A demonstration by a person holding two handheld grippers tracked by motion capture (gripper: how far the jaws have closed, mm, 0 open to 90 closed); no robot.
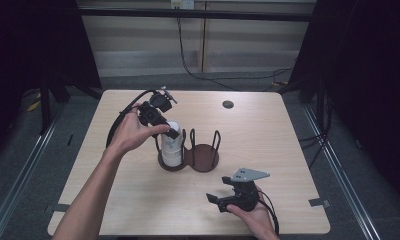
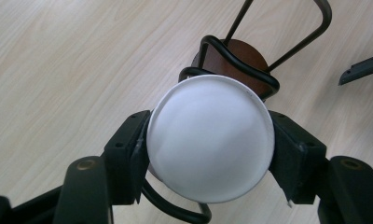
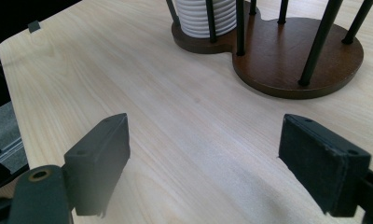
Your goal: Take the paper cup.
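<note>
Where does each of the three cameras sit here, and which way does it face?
High view: fixed above the person's side, facing forward and down on the table; both forearms, left tool and right tool show.
Left gripper view: rides the left tool, looking down on the white cup; its jaws flank the cup.
Right gripper view: rides the right tool, low, facing across the table toward the rack; its jaws stand apart.
All three share the wire rack and white cups.

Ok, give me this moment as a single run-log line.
left gripper: shut on white cup stack, in left bay of cup holder | right gripper: open, holding nothing, near table's front edge | right bay: bare
</note>
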